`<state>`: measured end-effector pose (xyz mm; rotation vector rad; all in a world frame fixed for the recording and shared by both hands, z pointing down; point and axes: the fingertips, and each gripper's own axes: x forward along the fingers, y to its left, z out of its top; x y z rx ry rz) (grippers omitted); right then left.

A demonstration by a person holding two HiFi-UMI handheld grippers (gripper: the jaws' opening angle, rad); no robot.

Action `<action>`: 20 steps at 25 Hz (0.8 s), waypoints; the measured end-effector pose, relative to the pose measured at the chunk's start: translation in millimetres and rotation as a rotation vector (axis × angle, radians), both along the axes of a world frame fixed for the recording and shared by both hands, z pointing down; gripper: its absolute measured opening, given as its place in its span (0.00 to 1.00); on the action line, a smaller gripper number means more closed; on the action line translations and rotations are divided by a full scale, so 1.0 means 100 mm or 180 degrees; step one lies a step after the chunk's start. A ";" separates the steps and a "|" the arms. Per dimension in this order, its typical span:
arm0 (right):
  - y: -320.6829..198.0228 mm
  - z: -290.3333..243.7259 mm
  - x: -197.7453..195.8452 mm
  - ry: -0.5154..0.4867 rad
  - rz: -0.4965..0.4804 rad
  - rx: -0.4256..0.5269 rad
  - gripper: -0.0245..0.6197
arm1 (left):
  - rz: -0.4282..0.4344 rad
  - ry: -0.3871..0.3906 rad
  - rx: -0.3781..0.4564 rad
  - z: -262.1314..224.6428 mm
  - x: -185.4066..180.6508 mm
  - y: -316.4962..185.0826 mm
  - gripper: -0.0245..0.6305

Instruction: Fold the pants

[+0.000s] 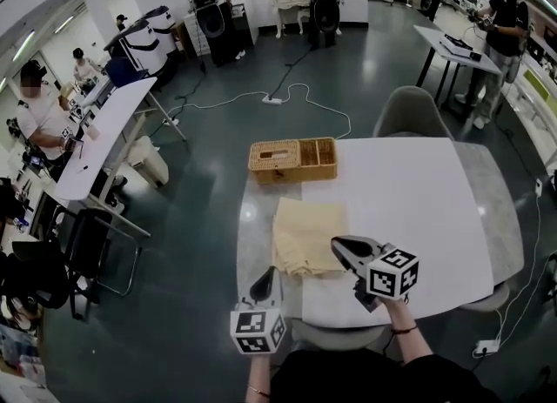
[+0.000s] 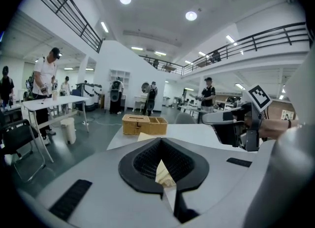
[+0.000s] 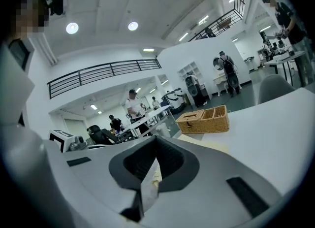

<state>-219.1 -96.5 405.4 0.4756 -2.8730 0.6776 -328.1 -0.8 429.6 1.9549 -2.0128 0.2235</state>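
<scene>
The beige pants point(image 1: 309, 234) lie flat in a folded rectangle on the near left part of the white table point(image 1: 418, 210). My left gripper point(image 1: 266, 281) hangs just off their near left corner, jaws together, with nothing seen in them. My right gripper point(image 1: 338, 245) hovers above the pants' near right edge, also shut and empty. In the left gripper view the closed jaws point(image 2: 165, 173) leave only a sliver, through which beige cloth shows beyond. The right gripper view shows its jaws point(image 3: 150, 173) likewise closed, with the pants point(image 3: 206, 145) on the table ahead.
A wicker basket point(image 1: 292, 160) with compartments stands at the table's far edge behind the pants. A grey chair point(image 1: 409, 114) sits beyond the table. A white cable point(image 1: 287, 97) runs over the floor. Other tables and people stand further off, left and right.
</scene>
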 end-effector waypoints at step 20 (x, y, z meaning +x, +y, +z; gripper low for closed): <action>-0.04 -0.63 0.87 -0.0318 0.0436 0.0511 0.06 | -0.0093 -0.0352 0.0507 -0.67 0.17 0.16 0.05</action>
